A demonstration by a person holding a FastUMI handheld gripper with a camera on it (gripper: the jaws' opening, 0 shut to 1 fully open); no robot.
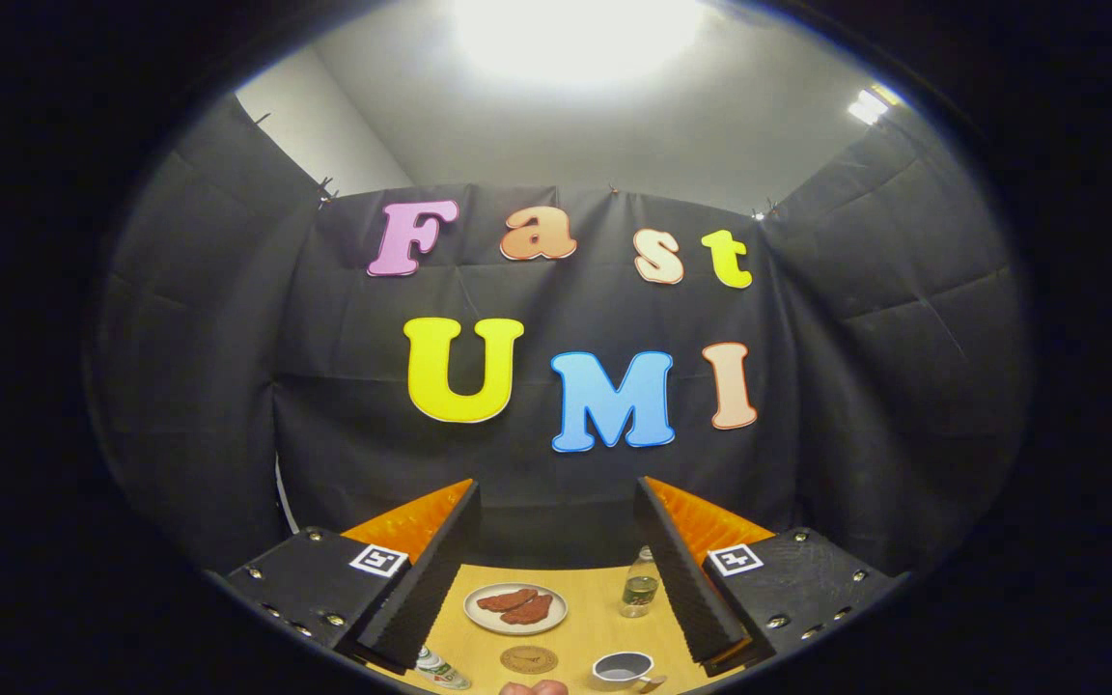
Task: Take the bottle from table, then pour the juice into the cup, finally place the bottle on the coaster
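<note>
We hold the claw [556, 569] high above the counter [595, 618], its two fingers [426, 579] spread wide with nothing between them but open air and the things far below.

Going from the left: beside the left finger's lower end a bottle [442, 670] with a green and white label lies tipped on the wood, close to the near edge and partly cut off from sight. Next to it, toward the middle, sits the round brown coaster [529, 659], flat and bare. Just beyond the coaster stands a white plate [474, 610] carrying two reddish-brown pieces of food [518, 605], touching each other. At the very near edge, below the coaster, we see a sliver of a hand [534, 687].

Further right, a grey cup [623, 668] rests near the front edge; its inside looks dark and we cannot tell whether anything is in it. Beyond it, just beside the right finger, a small clear bottle [640, 584] stands upright close to the far edge, greenish at its lower part.

The wood between plate, coaster, cup and upright bottle lies bare, leaving room in the middle. The black cloth wall [807, 386] closes the counter directly behind.
</note>
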